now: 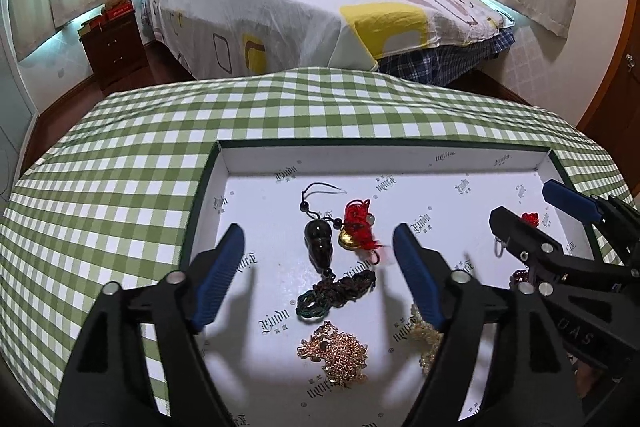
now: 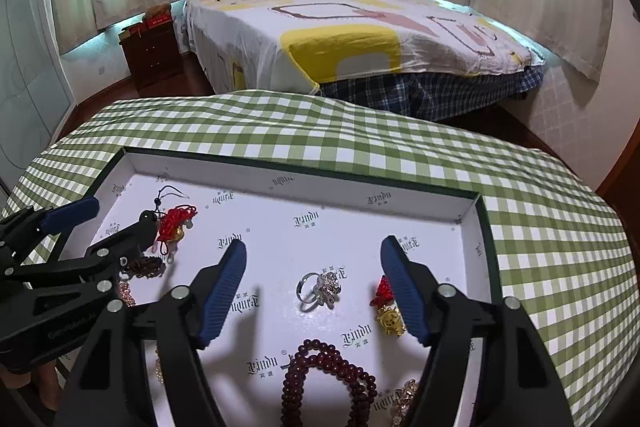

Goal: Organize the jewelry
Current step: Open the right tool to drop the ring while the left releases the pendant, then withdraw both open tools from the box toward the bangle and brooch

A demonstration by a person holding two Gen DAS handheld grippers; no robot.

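A shallow white box (image 1: pixel 256 163) (image 2: pixel 472 227) with a dark green rim holds the jewelry. My left gripper (image 1: pixel 318 239) is open and empty above a black gourd pendant (image 1: pixel 318 239) on a dark cord, a red knot with a gold bell (image 1: pixel 354 227) and a gold rhinestone owl (image 1: pixel 336 351). My right gripper (image 2: pixel 312 253) is open and empty above a silver flower ring (image 2: pixel 320 287), a red and gold charm (image 2: pixel 388 311) and a dark red bead bracelet (image 2: pixel 328 375). Each gripper shows in the other's view, the right one (image 1: pixel 536 205) and the left one (image 2: pixel 116 213).
The box sits on a table with a green and white checked cloth (image 1: pixel 120 147) (image 2: pixel 540 227). Behind it stand a bed (image 1: pixel 320 15), a dark wooden nightstand (image 1: pixel 114 47) and curtained windows. Pale gold beads (image 1: pixel 424 343) lie by my left gripper's right finger.
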